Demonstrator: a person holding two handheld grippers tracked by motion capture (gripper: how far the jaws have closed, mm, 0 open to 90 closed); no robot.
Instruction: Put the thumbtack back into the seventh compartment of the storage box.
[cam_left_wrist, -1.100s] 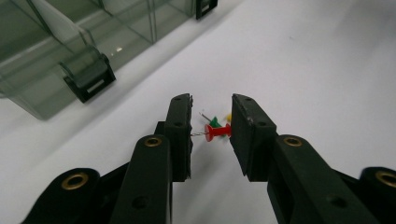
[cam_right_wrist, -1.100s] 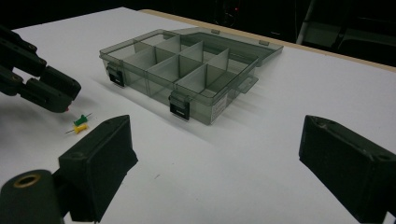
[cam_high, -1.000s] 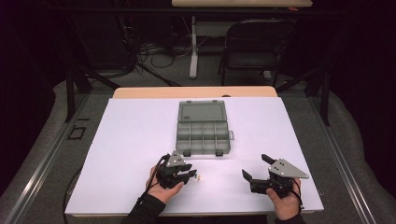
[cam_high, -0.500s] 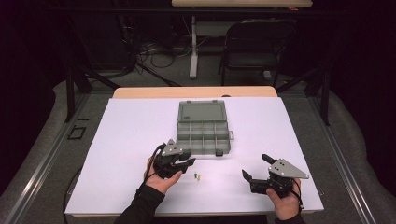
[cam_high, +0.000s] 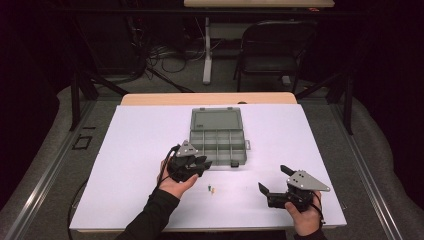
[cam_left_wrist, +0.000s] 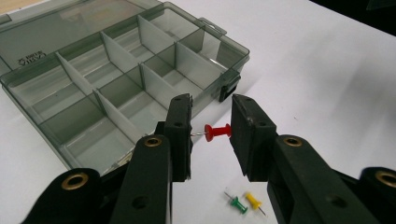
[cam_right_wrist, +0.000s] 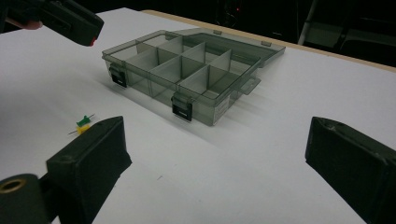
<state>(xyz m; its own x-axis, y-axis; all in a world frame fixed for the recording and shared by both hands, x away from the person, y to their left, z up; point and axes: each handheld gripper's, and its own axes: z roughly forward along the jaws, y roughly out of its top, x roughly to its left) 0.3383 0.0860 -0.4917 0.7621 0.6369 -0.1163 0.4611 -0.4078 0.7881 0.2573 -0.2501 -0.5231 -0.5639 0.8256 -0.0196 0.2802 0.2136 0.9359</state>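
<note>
In the left gripper view, the left gripper (cam_left_wrist: 210, 133) holds a red push pin (cam_left_wrist: 216, 132) crosswise between its two black jaws, which stand narrowly apart and are closed on it. The pin sits at the centre of the frame: a glossy red plastic head with a flared collar rests against the right-hand jaw, and a thin metal point runs to the left-hand jaw. It hangs clear of the white table (cam_left_wrist: 327, 70), just in front of the near corner of a smoky grey compartment box (cam_left_wrist: 116, 84) that lies open in the upper left, its dividers upright. At the lower centre a green push pin (cam_left_wrist: 237, 204) and a yellow push pin (cam_left_wrist: 252, 200) lie side by side on the table. In the high view, the right gripper (cam_high: 276, 182) rests at the lower right, jaws wide apart and holding nothing.
</note>
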